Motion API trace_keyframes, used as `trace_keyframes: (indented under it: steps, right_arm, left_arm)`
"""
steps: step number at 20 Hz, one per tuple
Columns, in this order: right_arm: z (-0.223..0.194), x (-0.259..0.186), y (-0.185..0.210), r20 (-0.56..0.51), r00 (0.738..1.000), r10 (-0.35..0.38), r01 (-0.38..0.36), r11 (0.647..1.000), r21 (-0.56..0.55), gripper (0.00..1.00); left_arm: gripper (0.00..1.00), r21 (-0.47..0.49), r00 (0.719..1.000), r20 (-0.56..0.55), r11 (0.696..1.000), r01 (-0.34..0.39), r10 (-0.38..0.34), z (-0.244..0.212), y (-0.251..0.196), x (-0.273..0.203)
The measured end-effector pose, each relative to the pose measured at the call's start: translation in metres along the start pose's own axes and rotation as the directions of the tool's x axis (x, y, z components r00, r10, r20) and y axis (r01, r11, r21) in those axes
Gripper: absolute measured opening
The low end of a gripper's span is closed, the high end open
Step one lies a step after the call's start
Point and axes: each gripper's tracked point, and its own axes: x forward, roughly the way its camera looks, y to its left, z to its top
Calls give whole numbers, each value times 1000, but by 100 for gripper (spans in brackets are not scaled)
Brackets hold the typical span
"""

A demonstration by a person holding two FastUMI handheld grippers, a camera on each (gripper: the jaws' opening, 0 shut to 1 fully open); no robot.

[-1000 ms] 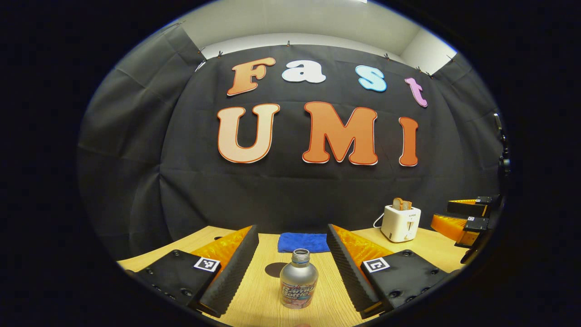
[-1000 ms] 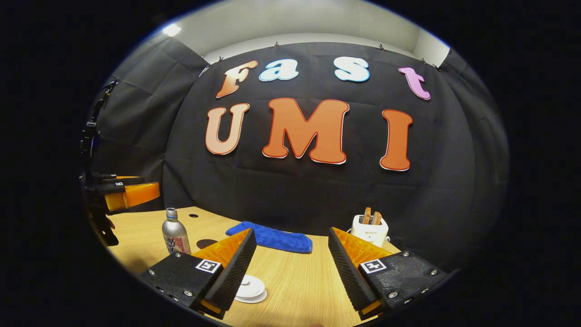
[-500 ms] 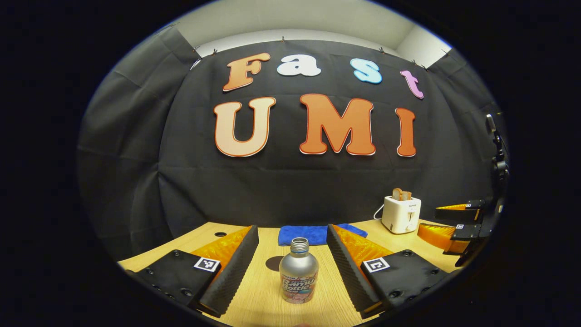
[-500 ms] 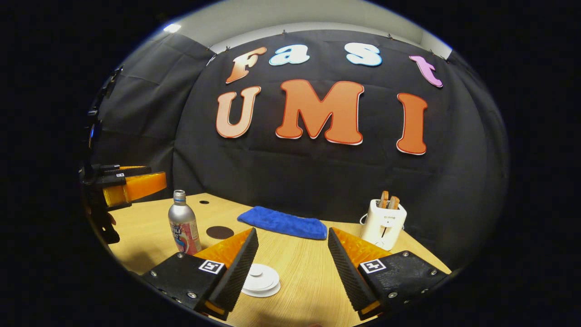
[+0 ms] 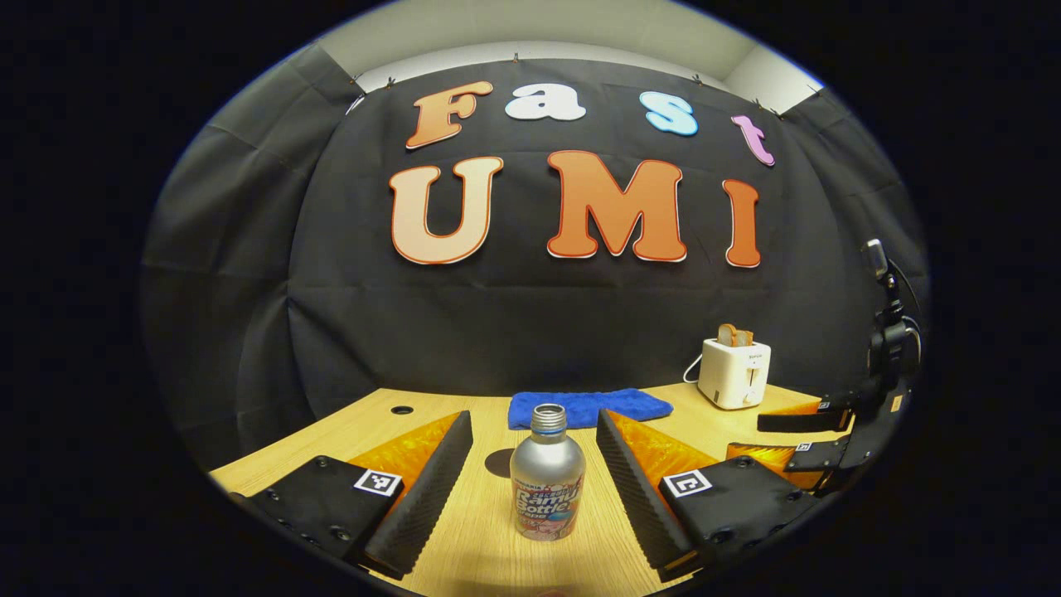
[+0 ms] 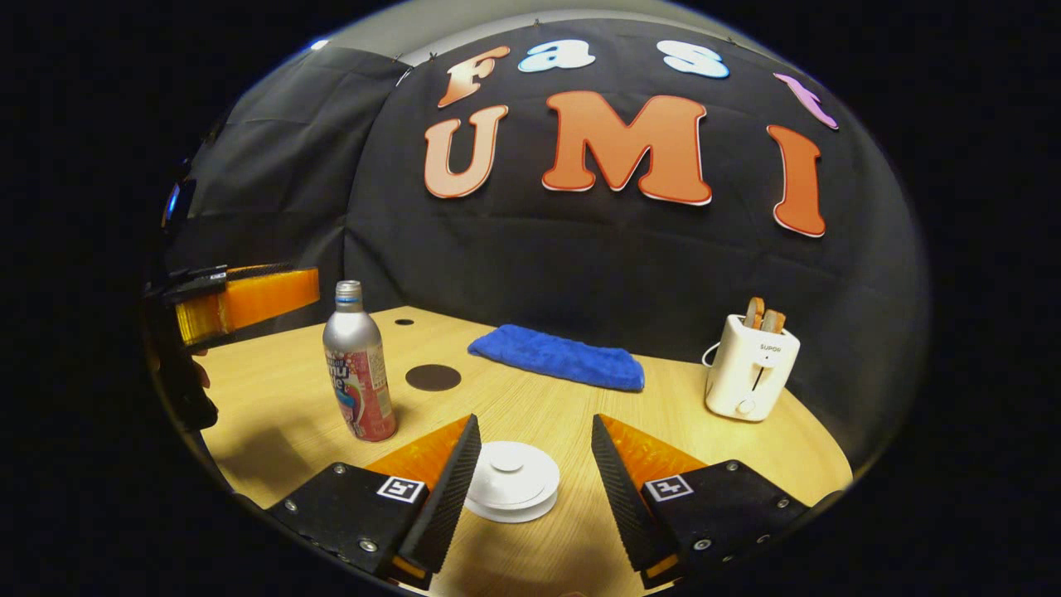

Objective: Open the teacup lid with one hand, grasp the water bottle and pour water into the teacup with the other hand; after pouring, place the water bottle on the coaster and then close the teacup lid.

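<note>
Nothing done yet by the look of it — lid on, bottle untouched, so lift lid, pour, park bottle, re-close are all left

- teacup lid (image 6: pixel 510 481): white disc with a knob, low centre of the right gripper view, sitting on the cup; the cup body itself can't be made out from this angle
- water bottle (image 5: pixel 547 484): upright on the table (image 5: pixel 485 531), lower centre of the left gripper view, cap off as far as I can tell; in the right gripper view it stands left of centre
- coaster (image 6: pixel 433 377): dark round patch on the wood, centre-left of the right gripper view, beyond the bottle, bare

Pose:
- left gripper (image 5: pixel 534 473): fingers spread wide, released, bottle framed between them but apart from both pads; level, pointing at the back wall
- right gripper (image 6: pixel 530 477): also released, fingers wide apart, lid sits in the gap low in frame, no contact visible; pitched slightly down at the table

Off-task clutter — blue cloth (image 6: pixel 557 356) centre, toaster (image 6: pixel 750 365) right of centre
</note>
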Motion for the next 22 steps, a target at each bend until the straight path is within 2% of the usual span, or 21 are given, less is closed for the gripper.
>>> trace_keyframes:
  steps: [2,8,10,15,18,22]
  right_arm:
    - [-10,7,4,-26,1000,6,-6,1000,-7,78]
    - [-29,27,17,-83,995,52,-49,998,34,56]
    - [-28,30,20,-86,994,71,-66,996,63,46]
    - [-28,34,20,-97,992,79,-70,994,85,26]
    - [-27,32,18,-105,991,87,-72,988,135,24]
    - [-10,25,10,-55,996,73,-63,985,159,23]
  left_arm:
    - [100,-1,1000,-16,1000,1,-1,-6,-1,1]
    - [99,7,999,-53,1000,11,-10,-20,0,3]
    - [99,9,998,-65,1000,14,-13,-25,1,3]
    - [99,-10,995,-98,1000,19,-20,-37,3,7]
    - [99,-34,992,-123,999,29,-33,-48,2,12]
    - [98,-51,985,-164,998,37,-45,-67,0,18]
